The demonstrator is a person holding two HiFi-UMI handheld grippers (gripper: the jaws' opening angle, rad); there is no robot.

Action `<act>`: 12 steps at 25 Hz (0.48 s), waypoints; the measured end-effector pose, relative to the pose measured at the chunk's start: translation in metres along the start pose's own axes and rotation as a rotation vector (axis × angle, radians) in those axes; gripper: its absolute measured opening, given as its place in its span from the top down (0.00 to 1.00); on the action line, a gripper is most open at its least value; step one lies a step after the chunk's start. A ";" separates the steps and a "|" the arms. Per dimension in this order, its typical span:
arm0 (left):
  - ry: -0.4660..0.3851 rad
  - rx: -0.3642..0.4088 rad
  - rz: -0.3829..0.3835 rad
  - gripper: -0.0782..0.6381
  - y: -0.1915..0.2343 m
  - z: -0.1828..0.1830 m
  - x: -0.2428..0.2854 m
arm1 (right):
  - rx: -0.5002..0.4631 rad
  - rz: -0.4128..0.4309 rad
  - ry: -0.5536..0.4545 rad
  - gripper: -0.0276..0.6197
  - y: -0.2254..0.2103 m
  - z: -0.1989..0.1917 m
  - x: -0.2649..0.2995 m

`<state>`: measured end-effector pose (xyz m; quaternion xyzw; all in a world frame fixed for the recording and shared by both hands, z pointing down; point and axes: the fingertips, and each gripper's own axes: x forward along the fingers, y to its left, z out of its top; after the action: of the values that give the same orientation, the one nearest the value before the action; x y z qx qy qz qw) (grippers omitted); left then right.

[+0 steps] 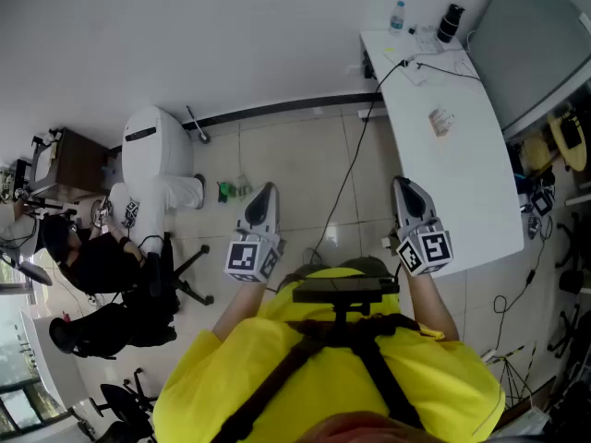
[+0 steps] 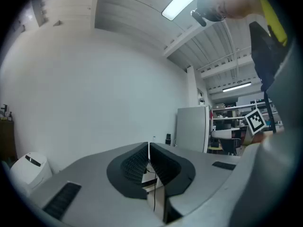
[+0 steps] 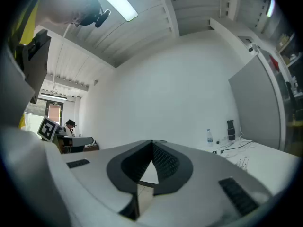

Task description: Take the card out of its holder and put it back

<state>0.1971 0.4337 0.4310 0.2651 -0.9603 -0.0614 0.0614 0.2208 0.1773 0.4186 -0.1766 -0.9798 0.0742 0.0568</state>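
I held my left gripper [image 1: 265, 195] over the tiled floor [image 1: 305, 164], its jaws pressed together on nothing. My right gripper [image 1: 407, 190] was pressed together and empty too, just beside the white table [image 1: 471, 192]. Farther along that table lay a small flat item [image 1: 441, 121], too small to tell if it was the card in its holder.

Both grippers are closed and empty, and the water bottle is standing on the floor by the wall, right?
Not quite. The water bottle stands on the white table, at its far end, not on the floor; the head view shows it. The left gripper and right gripper are indeed closed and empty.
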 end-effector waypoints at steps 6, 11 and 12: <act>0.038 -0.019 -0.026 0.89 0.043 -0.004 0.089 | 0.011 -0.031 -0.013 0.95 -0.034 0.012 0.087; 0.016 -0.035 -0.052 0.89 0.064 -0.002 0.182 | 0.014 -0.060 -0.012 0.95 -0.102 0.010 0.156; -0.006 -0.026 -0.050 0.89 0.069 0.007 0.200 | 0.023 -0.063 -0.021 0.95 -0.117 0.013 0.172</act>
<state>-0.0089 0.3893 0.4517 0.2880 -0.9527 -0.0762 0.0604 0.0192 0.1282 0.4398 -0.1439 -0.9846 0.0857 0.0507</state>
